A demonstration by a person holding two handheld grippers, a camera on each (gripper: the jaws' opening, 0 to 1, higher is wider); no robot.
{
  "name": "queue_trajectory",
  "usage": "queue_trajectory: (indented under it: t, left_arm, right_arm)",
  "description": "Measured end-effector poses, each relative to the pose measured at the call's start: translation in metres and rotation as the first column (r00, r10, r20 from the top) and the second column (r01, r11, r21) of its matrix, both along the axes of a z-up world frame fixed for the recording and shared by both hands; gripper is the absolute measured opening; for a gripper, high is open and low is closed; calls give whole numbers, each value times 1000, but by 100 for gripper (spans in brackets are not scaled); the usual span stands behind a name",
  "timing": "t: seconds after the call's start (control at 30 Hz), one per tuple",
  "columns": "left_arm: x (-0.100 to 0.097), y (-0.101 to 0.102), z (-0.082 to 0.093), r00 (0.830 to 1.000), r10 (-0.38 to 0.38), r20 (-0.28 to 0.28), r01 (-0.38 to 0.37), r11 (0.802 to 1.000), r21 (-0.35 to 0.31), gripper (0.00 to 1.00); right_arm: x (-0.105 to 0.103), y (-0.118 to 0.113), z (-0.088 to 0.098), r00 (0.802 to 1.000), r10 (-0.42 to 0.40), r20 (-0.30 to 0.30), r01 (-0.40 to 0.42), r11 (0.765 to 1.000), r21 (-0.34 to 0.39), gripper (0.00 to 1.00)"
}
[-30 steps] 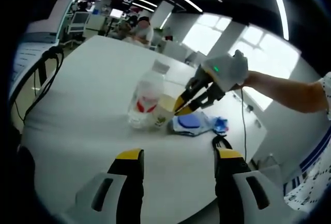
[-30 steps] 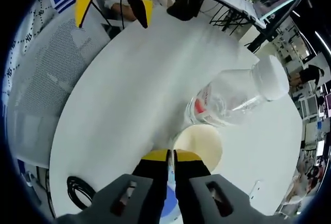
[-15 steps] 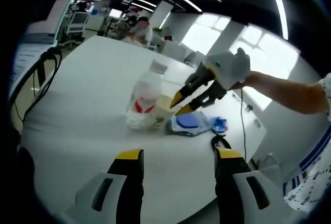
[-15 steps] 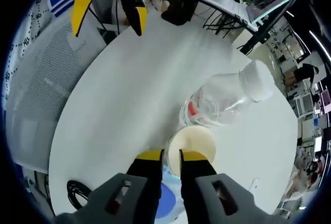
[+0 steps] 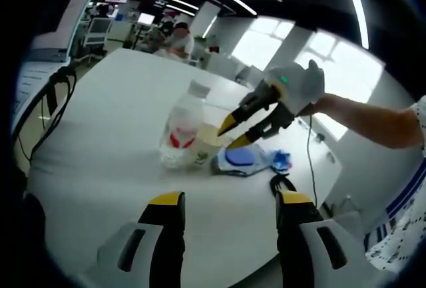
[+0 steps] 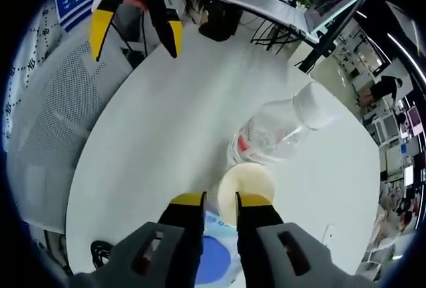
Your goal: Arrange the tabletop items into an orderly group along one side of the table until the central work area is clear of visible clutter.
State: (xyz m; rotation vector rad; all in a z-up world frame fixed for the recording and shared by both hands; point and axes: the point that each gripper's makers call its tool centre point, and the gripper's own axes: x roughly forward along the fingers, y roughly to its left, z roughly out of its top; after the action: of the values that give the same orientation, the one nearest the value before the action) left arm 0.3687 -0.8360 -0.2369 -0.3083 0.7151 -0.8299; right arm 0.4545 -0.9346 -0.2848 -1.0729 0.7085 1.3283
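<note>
A clear water bottle (image 5: 180,133) with a red label stands on the white round table (image 5: 100,102). A cream paper cup (image 5: 206,152) stands against it, and a blue-and-white packet (image 5: 242,159) lies just to the right. My right gripper (image 5: 233,135) hovers open just above the cup, touching nothing. In the right gripper view its jaws (image 6: 220,201) are parted over the cup (image 6: 245,181), with the bottle (image 6: 276,132) beyond and the packet (image 6: 213,261) below. My left gripper (image 5: 229,200) stands open and empty near the table's near edge, short of the group; its yellow fingers (image 6: 136,54) also show across the table.
A black cable (image 5: 50,105) hangs at the table's left edge, and another coil (image 6: 100,251) lies near the packet. A grey mesh chair (image 6: 53,115) stands beside the table. Desks with screens (image 6: 279,5) and people fill the room behind.
My right gripper was shut at the cup's rim; it has opened and lifted away from the cup. The left gripper has stayed where it was.
</note>
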Motion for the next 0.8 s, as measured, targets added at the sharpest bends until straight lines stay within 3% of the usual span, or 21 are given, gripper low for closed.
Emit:
queue_trajectory:
  t: [0.4, 0.8]
  left_arm:
    - [0, -7, 4, 1000, -28, 15, 28, 1000, 8, 51]
    - [3, -13, 12, 998, -47, 36, 47, 999, 10, 52]
  right_arm:
    - [-6, -4, 16, 997, -71, 5, 71, 994, 86, 26]
    - [-16, -13, 35, 987, -158, 0, 155, 970, 189, 32]
